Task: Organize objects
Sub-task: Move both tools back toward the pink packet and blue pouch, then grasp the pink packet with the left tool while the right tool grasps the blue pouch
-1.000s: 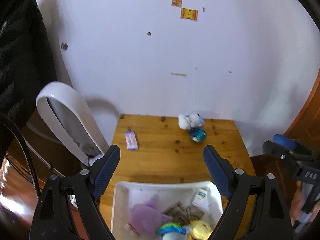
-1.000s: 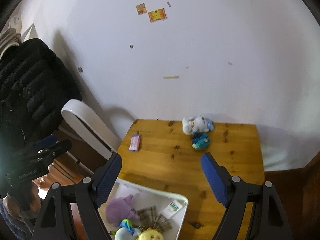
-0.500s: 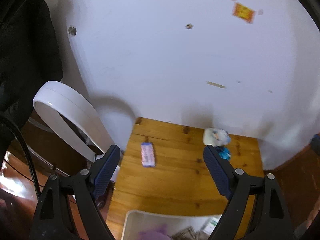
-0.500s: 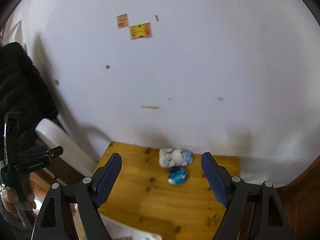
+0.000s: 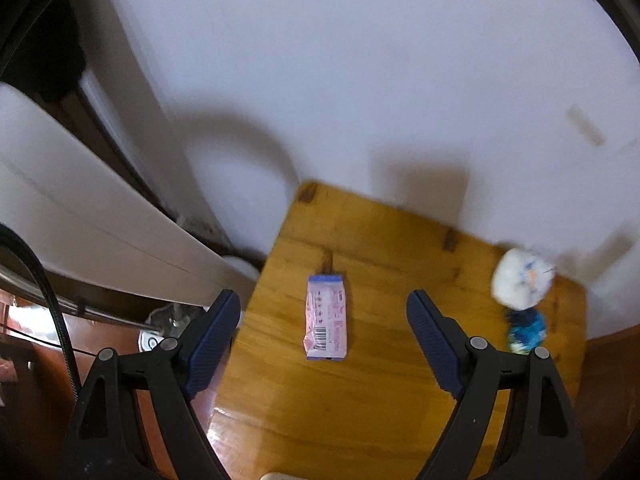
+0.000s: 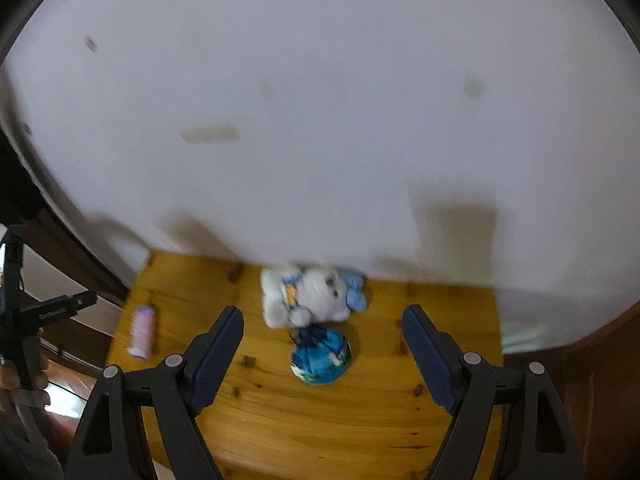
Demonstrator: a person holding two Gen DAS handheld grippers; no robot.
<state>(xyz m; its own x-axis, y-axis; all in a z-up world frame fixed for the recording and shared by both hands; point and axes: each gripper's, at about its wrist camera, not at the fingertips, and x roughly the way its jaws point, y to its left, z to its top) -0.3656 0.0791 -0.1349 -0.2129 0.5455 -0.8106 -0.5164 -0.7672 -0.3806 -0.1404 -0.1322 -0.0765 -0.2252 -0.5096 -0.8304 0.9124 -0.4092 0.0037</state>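
Both grippers empty, jaws spread wide; nothing between the pads on either side.

Left gripper: pink packet sits dead centre of the left wrist frame, flat on the wooden table, lined up between the two fingers and just ahead of the tips; no contact yet. Long axis runs top-to-bottom in the frame, i.e. along the fingers, barcode end nearest the camera; so the jaws would close across its short width, which looks like the right orientation as is. White plush toy and blue ball are at the right edge of that frame, well apart from the packet.

Right gripper: blue ball lies in lower centre of the right wrist frame, between the fingers in line; plush toy right behind it toward the wall, touching or nearly so; blur, can't tell which. Packet shows at left of this frame, outside the right fingers.

Judgement: left hand is the nearer one for the packet, right for the ball; each needs mostly a straight drop forward and down. Risk on the right: closing on the ball may catch the plush too.
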